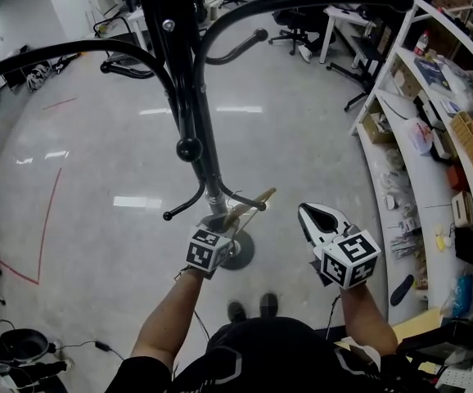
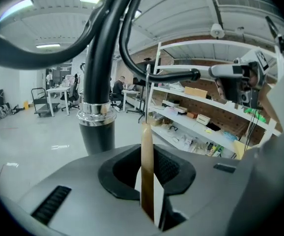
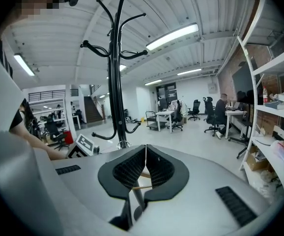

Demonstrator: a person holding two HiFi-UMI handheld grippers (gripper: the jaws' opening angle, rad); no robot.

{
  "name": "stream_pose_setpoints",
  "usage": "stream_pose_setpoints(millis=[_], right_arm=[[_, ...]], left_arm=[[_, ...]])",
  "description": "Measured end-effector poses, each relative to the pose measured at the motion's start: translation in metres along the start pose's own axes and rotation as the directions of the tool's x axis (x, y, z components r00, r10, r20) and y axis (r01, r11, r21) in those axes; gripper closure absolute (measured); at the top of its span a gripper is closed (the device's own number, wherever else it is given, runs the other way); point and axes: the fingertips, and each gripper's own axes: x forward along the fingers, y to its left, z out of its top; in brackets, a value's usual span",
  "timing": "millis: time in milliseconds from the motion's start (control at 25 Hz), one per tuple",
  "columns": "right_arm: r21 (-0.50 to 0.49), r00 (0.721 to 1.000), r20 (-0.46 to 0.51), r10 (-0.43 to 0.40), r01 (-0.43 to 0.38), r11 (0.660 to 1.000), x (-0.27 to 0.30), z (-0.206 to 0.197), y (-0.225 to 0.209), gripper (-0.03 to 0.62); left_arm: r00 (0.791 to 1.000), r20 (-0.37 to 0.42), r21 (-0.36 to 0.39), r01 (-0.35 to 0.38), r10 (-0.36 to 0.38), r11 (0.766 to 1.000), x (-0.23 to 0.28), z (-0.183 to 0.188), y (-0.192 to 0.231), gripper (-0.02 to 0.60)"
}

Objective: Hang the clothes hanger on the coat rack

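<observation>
The left gripper (image 1: pixel 230 226) is clamped on the wooden hanger (image 1: pixel 251 205), held low just right of the rack (image 1: pixel 194 97) pole, near its base. To do this well, I'd raise the hanger clear of the lower arms and ease its hook over an arm's tip — slowly, without letting it tilt. The right gripper (image 1: pixel 308 215), further right, has its jaws together and holds nothing. Only the left gripper view shows the thin hook (image 2: pixel 147 90) — the right gripper view alone shows the rack's top.

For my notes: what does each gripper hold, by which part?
The left gripper clamps the clothes hanger by its wooden bar; the right gripper is shut, empty.
</observation>
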Motion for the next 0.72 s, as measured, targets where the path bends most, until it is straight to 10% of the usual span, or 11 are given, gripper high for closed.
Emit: stream_pose_setpoints(millis=[720], right_arm=[[0.005,1.0,0.015,-0.002,0.002,1.0,-0.0014,0.0004,0.0001,0.586]], left_arm=[[0.999,-0.04,0.051,0.004,-0.002,0.999,0.0098,-0.0078,-0.0006,0.528]])
